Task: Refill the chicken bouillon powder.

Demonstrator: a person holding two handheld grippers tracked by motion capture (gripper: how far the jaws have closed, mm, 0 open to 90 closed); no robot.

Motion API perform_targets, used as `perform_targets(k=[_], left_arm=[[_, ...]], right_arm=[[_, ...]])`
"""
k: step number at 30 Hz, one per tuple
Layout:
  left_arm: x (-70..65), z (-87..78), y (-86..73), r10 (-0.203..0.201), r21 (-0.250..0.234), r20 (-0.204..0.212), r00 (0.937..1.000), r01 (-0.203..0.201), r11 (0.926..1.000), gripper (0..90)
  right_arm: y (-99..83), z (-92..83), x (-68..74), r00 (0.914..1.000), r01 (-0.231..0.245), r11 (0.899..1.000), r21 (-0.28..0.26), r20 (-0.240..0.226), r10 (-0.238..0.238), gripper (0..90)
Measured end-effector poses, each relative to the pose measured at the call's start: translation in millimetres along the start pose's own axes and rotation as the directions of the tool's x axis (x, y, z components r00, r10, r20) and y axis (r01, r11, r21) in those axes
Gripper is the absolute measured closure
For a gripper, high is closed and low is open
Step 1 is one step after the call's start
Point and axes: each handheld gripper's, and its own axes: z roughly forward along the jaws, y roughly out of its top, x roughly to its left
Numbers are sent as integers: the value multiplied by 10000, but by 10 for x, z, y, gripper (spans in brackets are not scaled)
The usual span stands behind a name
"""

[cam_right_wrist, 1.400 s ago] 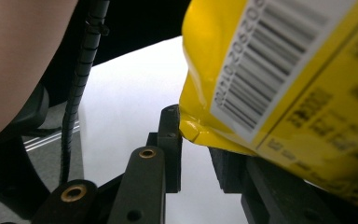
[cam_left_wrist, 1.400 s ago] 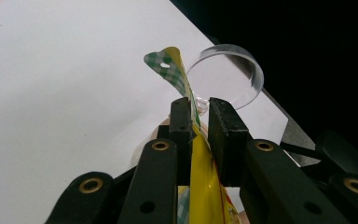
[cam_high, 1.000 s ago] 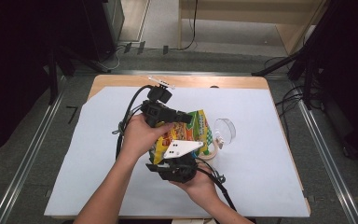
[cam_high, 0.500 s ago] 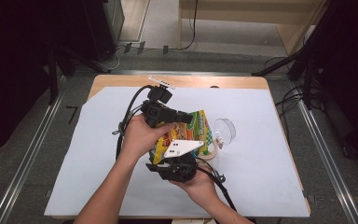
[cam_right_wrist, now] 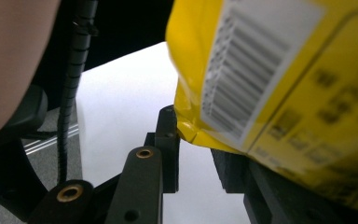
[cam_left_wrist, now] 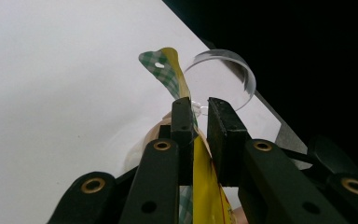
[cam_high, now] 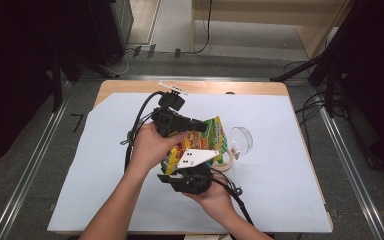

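one yellow snack bag (cam_high: 200,140) is held up over the middle of the white sheet (cam_high: 290,200), between the two grippers. the left gripper (cam_left_wrist: 198,116) has its jaws narrowed onto the bag's thin top seam, though a slit shows beside the film, so the pinch may not be complete. the right gripper (cam_right_wrist: 193,140) stands with jaws apart, the bag's lower corner at the gap. the bag looks light, soft, crinkly and slippery; the flat sealed edges seem the best hold. one clear glass cup (cam_high: 241,140) lies just right of it.
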Motion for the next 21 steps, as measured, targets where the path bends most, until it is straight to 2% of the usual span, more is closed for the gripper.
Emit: perform_targets(k=[3,9,12,17,21], left_arm=[[35,-9,5,-62,-25,86,9999,62,10000,809],[14,-22,24,-27,-78,-53,10000,27,10000,808],[6,-28,26,-31,-118,-56,10000,31,9999,812],[-22,-48,15,7,-201,-48,10000,-8,9998,813],[-61,-70,8,121,-225,-49,9999,-122,9997,816]], right_arm=[[14,-1,13,9999,129,9999,49,60,-129,750],[36,9,0,10000,18,10000,40,-17,-18,728],[44,27,-30,9989,-321,9995,46,-333,322,730],[44,26,-30,9998,-67,10000,24,-163,67,750],[39,39,-29,9998,-122,9999,0,-123,122,750]])
